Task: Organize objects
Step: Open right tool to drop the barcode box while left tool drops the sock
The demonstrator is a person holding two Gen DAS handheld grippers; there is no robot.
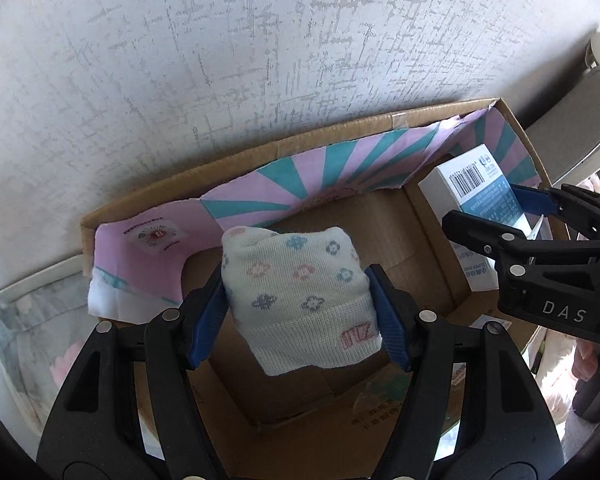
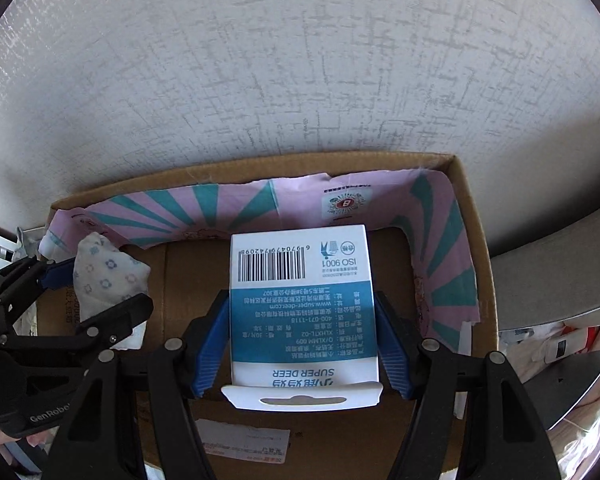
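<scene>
Cardboard walls of an open box (image 1: 384,122), lined with a pink-and-teal printed sheet (image 1: 300,176), fill both views against a textured grey wall. From the left wrist, the left gripper (image 1: 298,300) pinches a rolled white sock (image 1: 296,284) with small flower marks between its blue pads, held above the box floor. Only the right wrist view shows the barcode and full printed face of the blue-and-white carton (image 2: 302,308) that the right gripper (image 2: 302,344) clamps over the box.

Open cardboard box (image 2: 474,240) against textured wall, pink-and-teal paper liner (image 2: 228,208) along its inner walls
</scene>
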